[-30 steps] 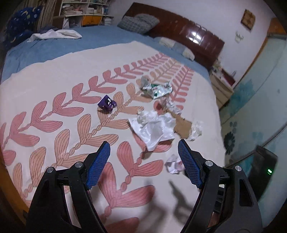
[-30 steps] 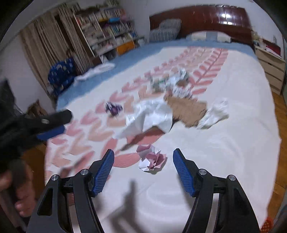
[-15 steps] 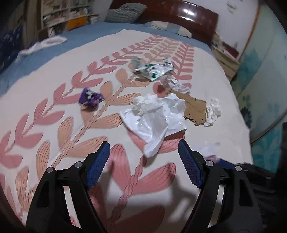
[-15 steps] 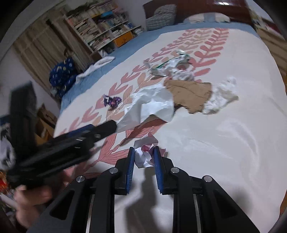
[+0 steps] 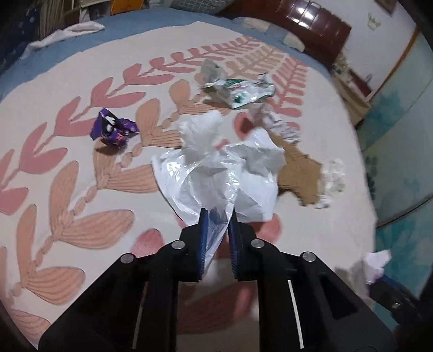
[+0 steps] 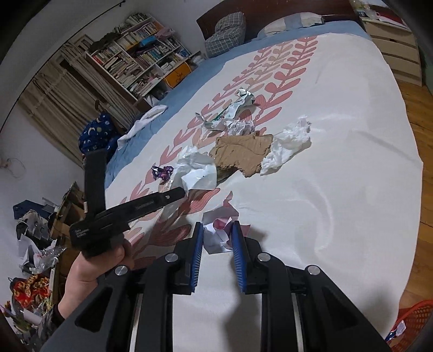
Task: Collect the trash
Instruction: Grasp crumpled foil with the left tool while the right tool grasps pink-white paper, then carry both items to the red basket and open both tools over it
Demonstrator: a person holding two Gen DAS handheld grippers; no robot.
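Trash lies on a bed with a leaf-patterned cover (image 5: 81,189). My left gripper (image 5: 217,216) is shut on a corner of the white plastic bag (image 5: 216,168). My right gripper (image 6: 216,230) is shut on a crumpled pink-and-white paper ball (image 6: 219,230), which also shows at the right edge of the left wrist view (image 5: 376,261). A purple wrapper (image 5: 113,131), a green-and-white wrapper (image 5: 243,92), a torn brown cardboard piece (image 5: 300,173) and white tissue (image 5: 334,176) lie beyond the bag. The left gripper (image 6: 178,193) shows in the right wrist view, at the bag (image 6: 197,170).
A dark wooden headboard (image 5: 311,19) and pillows are at the far end. A white cloth (image 5: 65,35) lies on the blue sheet. A bookshelf (image 6: 140,62) stands by the bed. A red basket (image 6: 414,319) sits on the wooden floor at lower right.
My left gripper moved forward and closed on the white bag's corner. My right gripper closed on the pink paper ball and still holds it, lifted slightly.
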